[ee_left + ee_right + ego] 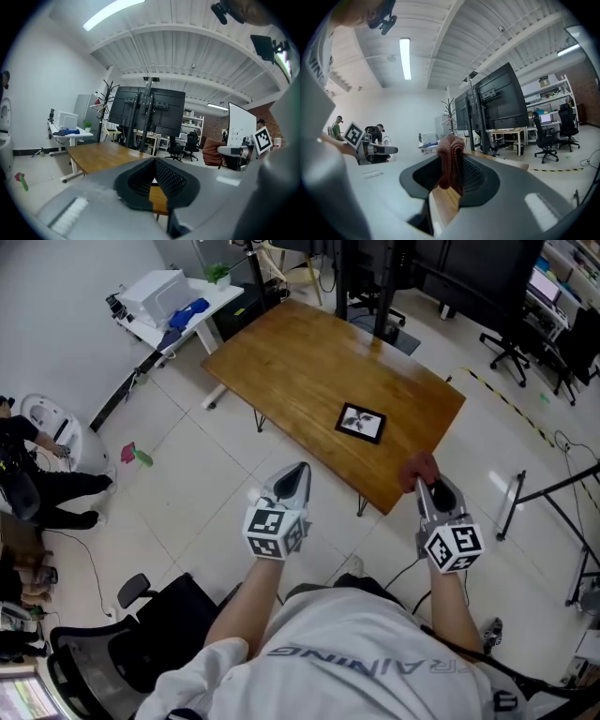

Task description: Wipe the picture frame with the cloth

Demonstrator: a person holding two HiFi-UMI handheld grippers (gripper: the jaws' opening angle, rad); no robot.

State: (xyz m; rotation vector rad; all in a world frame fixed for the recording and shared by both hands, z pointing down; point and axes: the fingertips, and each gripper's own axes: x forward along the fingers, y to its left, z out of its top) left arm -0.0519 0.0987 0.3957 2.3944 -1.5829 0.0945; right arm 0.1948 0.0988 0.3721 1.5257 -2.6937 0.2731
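Observation:
A black picture frame (361, 422) lies flat on the wooden table (281, 362), toward its near right part. My right gripper (424, 482) hovers at the table's near corner, shut on a reddish-brown cloth (419, 468) that sticks up between its jaws; the same cloth (450, 159) fills the jaws in the right gripper view. My left gripper (296, 474) hangs over the floor just in front of the table's near edge, jaws shut with nothing between them (153, 165). The frame does not show in either gripper view.
A white side desk (173, 310) with a box and blue items stands at the far left. Office chairs (511, 348), monitor stands and a tripod (562, 493) ring the right side. A black chair (141, 634) sits behind me at lower left. People stand at the far left.

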